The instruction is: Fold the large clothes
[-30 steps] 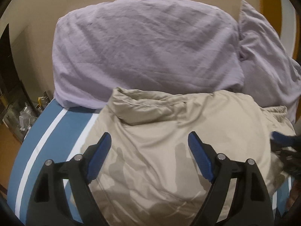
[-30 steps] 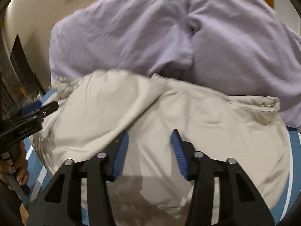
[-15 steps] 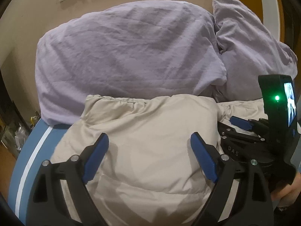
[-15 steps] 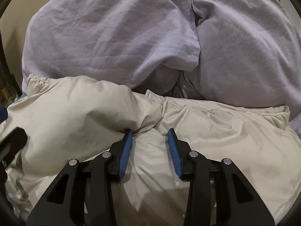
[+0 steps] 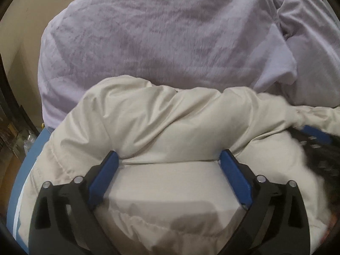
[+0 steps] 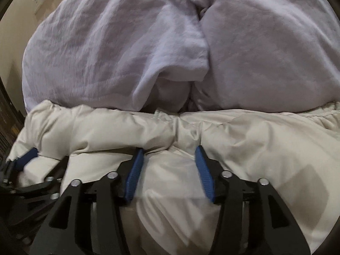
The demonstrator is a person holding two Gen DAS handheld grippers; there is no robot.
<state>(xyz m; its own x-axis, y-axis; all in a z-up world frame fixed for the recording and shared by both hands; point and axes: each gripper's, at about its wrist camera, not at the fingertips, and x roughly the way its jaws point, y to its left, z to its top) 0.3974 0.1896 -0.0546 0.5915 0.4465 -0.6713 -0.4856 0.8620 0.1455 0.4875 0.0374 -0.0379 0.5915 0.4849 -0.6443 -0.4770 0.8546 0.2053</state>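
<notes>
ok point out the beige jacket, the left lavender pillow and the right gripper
beige jacket (image 5: 170, 114): left wrist view, on the puffy folded-over upper layer
left lavender pillow (image 6: 102, 48): right wrist view, on the middle of its wrinkled face
right gripper (image 6: 169, 159): right wrist view, midway between its blue fingers, jaws opening over the jacket

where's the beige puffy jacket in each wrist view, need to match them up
Left wrist view: the beige puffy jacket fills the lower half, under and ahead of the left gripper, whose jaws are opening.
Right wrist view: the jacket spans the lower half, under the right gripper, jaws opening.
Shared landmark: the lilac pillows lie just behind the jacket in both.
</notes>
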